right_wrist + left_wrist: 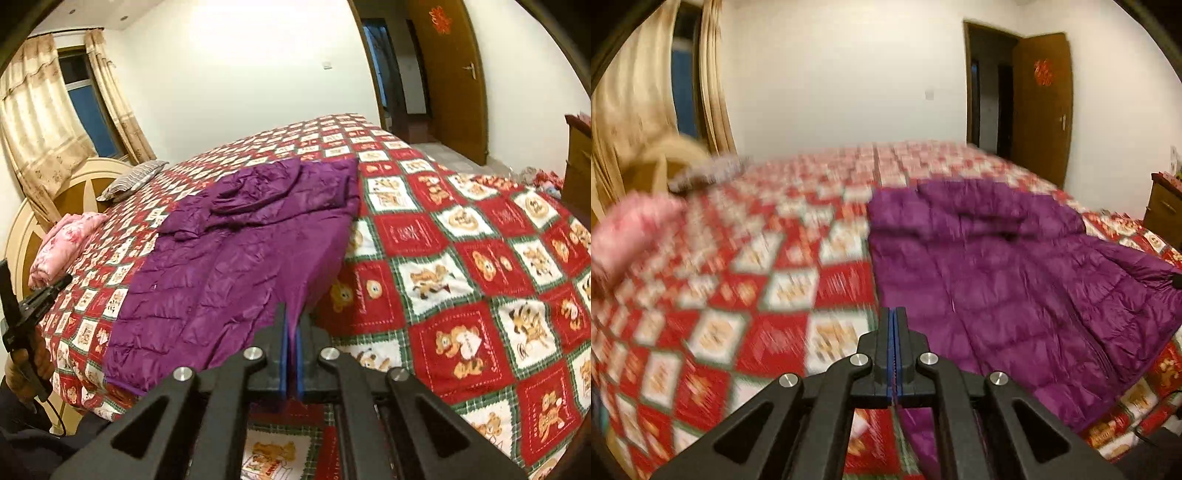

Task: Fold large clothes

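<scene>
While the purple jacket (236, 251) lies spread across the bed (461, 236), both grippers are clamped on its near hem. Seen from the right wrist, the right gripper (291, 332) has its blue pads pressed together on a fold of purple cloth that rises up between them, so the jacket's edge at about 5 o'clock is lifted off the quilt and casts a shadow beneath. The rest of the jacket runs away toward 11 o'clock, with a bunched part, perhaps a hood or sleeve, lying on top near its far end. At 9 o'clock in that same view a hand (27, 363) grips the handle of the left gripper (68, 277), which points toward the jacket's other corner. Seen from the left wrist, the left gripper (894, 325) has its fingers tight together, with a thin strip of purple cloth hanging below them at 6 o'clock; the jacket (1015, 273) fills the picture from the centre out to 3 o'clock. This view is blurred. A folded pink blanket (64, 243) sits at 9 o'clock near the headboard (77, 184), a striped pillow (135, 179) lies at 10 o'clock, curtains (37, 122) hang behind them, and a wooden door (454, 85) stands open at 1 o'clock.
</scene>
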Motion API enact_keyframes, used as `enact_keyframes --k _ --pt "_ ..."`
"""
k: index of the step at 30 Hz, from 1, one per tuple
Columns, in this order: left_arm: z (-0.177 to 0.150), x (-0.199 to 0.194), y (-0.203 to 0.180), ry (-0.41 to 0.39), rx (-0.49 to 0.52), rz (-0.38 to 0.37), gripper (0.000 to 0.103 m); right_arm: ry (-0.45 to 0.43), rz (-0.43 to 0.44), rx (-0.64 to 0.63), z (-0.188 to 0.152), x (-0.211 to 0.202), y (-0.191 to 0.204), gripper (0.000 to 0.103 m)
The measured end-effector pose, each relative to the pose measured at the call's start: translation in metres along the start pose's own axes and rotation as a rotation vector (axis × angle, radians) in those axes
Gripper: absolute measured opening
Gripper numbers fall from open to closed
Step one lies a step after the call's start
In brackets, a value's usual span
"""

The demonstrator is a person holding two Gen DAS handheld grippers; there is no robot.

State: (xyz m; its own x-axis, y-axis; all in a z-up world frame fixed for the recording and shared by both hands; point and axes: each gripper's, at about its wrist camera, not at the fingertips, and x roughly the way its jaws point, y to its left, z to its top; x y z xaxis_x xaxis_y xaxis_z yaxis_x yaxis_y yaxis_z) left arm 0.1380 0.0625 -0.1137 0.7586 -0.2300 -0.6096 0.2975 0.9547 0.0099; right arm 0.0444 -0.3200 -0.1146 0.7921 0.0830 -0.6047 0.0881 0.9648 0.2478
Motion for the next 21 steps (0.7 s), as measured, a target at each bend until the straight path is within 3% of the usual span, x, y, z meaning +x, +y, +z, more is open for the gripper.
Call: enact_keyframes --k 1,8,10,11,13,14,15,17,20,21 --pt "-0.005 0.012 0.005 0.05 -0.032 -0.013 0.0 0.01 -0.008 -0.011 -0.004 0.004 0.002 0.004" --pt "-0.022 0.05 0.017 0.13 -0.172 0.005 0.001 0.104 -0.023 0.005 -0.031 0.034 -0.01 0.005" --pt "-0.025 0.057 0.015 0.142 -0.195 -0.034 0.002 0.123 -0.03 0.012 -0.035 0.039 -0.012 0.005" --pt "-0.027 0.061 0.013 0.16 -0.204 -0.059 0.007 0.129 -0.031 0.013 -0.037 0.04 -0.013 0.005" --pt "-0.032 0.066 0.008 0.182 -0.201 -0.064 0.036 0.144 -0.028 0.02 -0.042 0.044 -0.013 0.005" --pt "-0.035 0.068 0.005 0.188 -0.193 -0.053 0.065 0.151 -0.027 0.021 -0.044 0.046 -0.013 0.005" --pt "-0.038 0.069 0.003 0.191 -0.188 -0.039 0.076 0.157 -0.026 0.021 -0.046 0.048 -0.013 0.005" --pt "-0.042 0.07 0.0 0.185 -0.193 -0.075 0.077 0.166 -0.024 0.026 -0.048 0.051 -0.013 0.005" --pt "-0.048 0.082 -0.004 0.25 -0.205 -0.061 0.078 0.175 -0.027 0.036 -0.05 0.054 -0.016 0.005" --pt "-0.05 0.08 -0.007 0.237 -0.187 -0.047 0.078 0.179 -0.027 0.042 -0.05 0.055 -0.017 0.005"
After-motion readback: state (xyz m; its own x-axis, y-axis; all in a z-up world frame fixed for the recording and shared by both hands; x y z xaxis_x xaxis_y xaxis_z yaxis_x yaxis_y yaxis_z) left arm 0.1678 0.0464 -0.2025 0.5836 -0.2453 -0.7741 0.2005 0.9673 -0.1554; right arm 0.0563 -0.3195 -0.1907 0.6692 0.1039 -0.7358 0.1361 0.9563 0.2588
